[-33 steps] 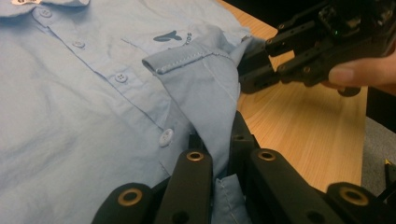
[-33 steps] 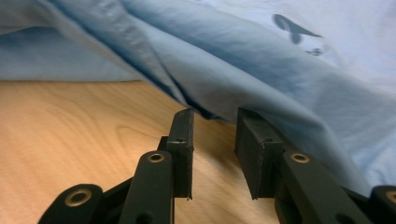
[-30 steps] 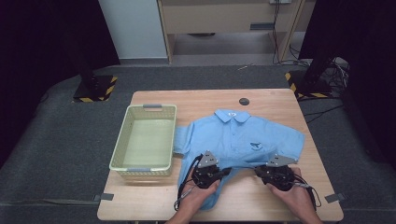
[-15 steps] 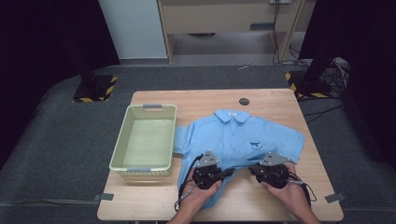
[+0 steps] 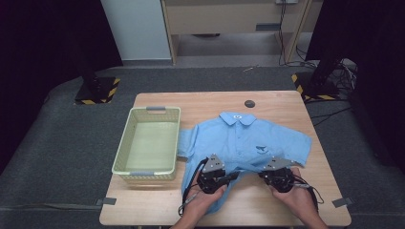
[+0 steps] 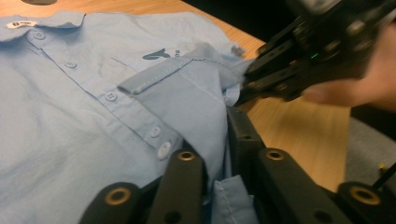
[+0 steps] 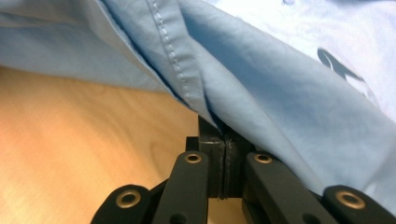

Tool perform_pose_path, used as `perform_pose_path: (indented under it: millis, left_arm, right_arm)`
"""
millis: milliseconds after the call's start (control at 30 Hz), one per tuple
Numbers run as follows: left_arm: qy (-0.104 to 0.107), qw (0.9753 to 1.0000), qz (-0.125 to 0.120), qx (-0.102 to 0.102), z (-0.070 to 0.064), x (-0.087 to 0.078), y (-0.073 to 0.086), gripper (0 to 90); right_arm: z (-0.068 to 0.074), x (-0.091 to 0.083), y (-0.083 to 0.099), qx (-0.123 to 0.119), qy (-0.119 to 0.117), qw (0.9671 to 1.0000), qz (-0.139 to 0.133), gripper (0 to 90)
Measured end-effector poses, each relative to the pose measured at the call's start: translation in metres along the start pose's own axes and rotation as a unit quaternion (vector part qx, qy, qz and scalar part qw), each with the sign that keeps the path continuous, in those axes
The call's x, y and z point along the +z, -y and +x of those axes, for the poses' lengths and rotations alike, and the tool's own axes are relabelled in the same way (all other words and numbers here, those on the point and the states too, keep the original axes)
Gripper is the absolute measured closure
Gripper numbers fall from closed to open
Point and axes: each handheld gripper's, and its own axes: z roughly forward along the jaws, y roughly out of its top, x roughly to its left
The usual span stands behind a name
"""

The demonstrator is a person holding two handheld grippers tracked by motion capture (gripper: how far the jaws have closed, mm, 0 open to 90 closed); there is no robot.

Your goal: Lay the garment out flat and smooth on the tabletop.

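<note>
1. Wooden table; blue polo shirt lies flat ahead of both grippers, green basket off left.
2. Left gripper and right gripper each clamp the hem.
3. Advice: lift evenly, fold hem toward collar.

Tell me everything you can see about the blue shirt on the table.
The blue shirt is a light-blue, short-sleeved polo of thin woven-looking cloth, with a collar, a white neck label, a buttoned placket and a small dark chest logo. It lies front-up on the wooden table, collar away from the person, one sleeve touching the pale basket. Its near hem is lifted and folded back, pinched by the left gripper and the right gripper, both shut on it.
</note>
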Motion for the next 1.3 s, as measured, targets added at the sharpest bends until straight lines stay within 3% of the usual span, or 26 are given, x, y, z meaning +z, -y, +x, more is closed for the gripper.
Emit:
perform_pose_path:
  millis: [267, 533, 800, 967, 1100, 1300]
  left_arm:
    - [-0.01, 0.9995, 0.023, 0.022, -0.012, 0.01, 0.002, 53.8]
    - [-0.019, 0.9987, 0.024, 0.041, -0.017, 0.002, 0.002, 36.3]
    - [-0.053, 0.9979, 0.014, 0.033, -0.001, -0.015, 0.002, 31.0]
    - [-0.076, 0.9961, 0.032, 0.03, 0.014, -0.017, 0.009, 28.8]
    - [-0.092, 0.9941, 0.051, 0.026, 0.026, -0.014, 0.014, 26.3]
    - [-0.104, 0.991, 0.08, 0.026, 0.036, -0.005, 0.025, 22.7]
  right_arm:
    - [-0.003, -0.04, 0.019, 0.012, -0.016, 0.9987, 0.047, 89.6]
    - [0.004, -0.059, 0.033, -0.004, -0.024, 0.9958, 0.088, 89.4]
    - [0.002, -0.078, 0.041, 0.002, -0.024, 0.9963, 0.082, 81.1]
    - [-0.002, -0.091, 0.042, 0.022, -0.024, 0.9967, 0.074, 67.9]
    - [-0.009, -0.099, 0.045, 0.042, -0.025, 0.9967, 0.065, 64.2]
    - [-0.019, -0.087, 0.054, 0.071, -0.005, 0.9951, 0.069, 58.1]
